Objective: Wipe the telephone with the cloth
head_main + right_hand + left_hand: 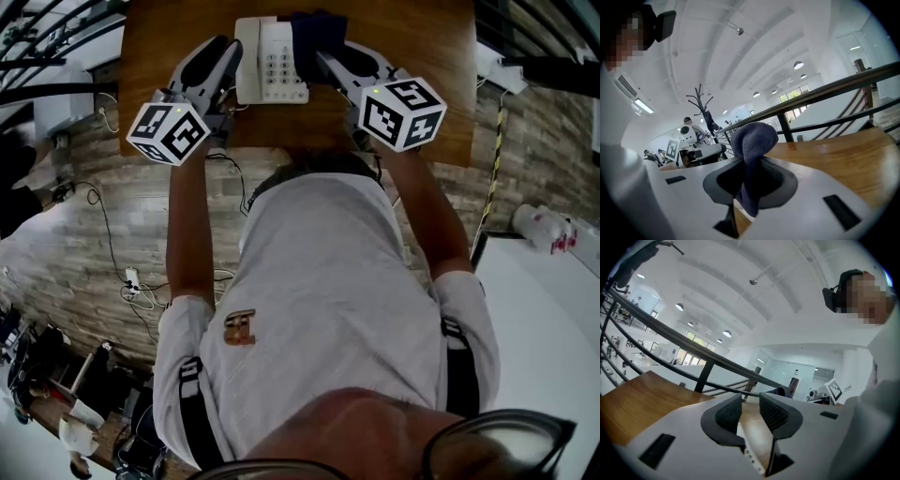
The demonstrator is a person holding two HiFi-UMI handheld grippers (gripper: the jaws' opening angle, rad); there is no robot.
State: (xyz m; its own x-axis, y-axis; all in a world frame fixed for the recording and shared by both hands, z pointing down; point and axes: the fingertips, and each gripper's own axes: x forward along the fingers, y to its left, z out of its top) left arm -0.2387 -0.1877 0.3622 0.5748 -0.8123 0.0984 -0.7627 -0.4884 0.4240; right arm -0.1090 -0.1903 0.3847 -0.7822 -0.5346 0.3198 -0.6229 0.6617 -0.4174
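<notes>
A white telephone with its handset on the left lies on the wooden table. My left gripper hovers at the phone's left edge, above the handset; in the left gripper view its jaws stand apart with nothing between them, and a strip of the phone shows below. My right gripper is at the phone's right edge, shut on a dark blue cloth. The cloth bulges above the pads and hangs below them in the right gripper view.
A dark metal railing runs beyond the table's far edge. Cables lie on the plank floor at the left. A white table stands at the right with a white object beside it.
</notes>
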